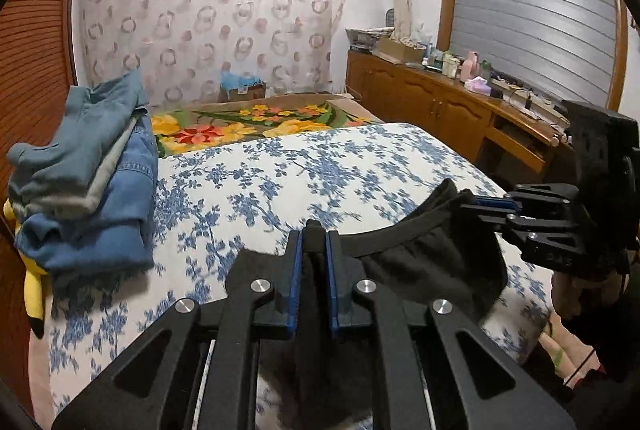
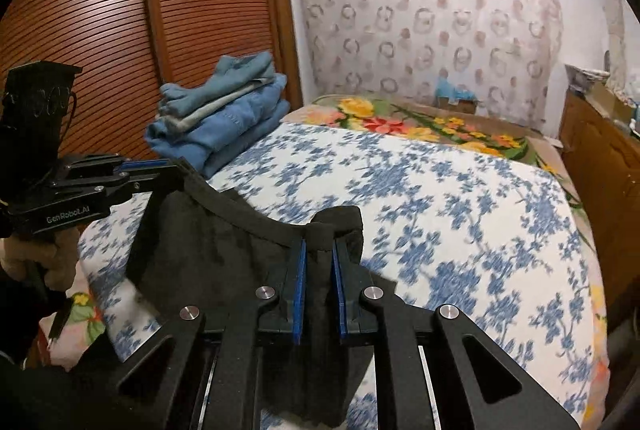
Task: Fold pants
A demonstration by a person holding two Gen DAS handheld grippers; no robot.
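Observation:
Black pants (image 1: 424,262) hang by their waistband between my two grippers, held above the bed with the blue-flowered white sheet (image 1: 304,173). My left gripper (image 1: 314,230) is shut on one end of the waistband. My right gripper (image 1: 476,203) is shut on the other end, at the right of the left wrist view. In the right wrist view the right gripper (image 2: 320,236) pinches the black pants (image 2: 224,250), and the left gripper (image 2: 176,165) holds the far end at the left. The legs hang below, hidden.
A stack of folded blue jeans and clothes (image 1: 88,181) lies on the bed's left side near the wooden wardrobe (image 2: 120,9). A flowered blanket (image 1: 248,127) lies at the far end. A wooden cabinet (image 1: 440,105) with clutter runs along the right.

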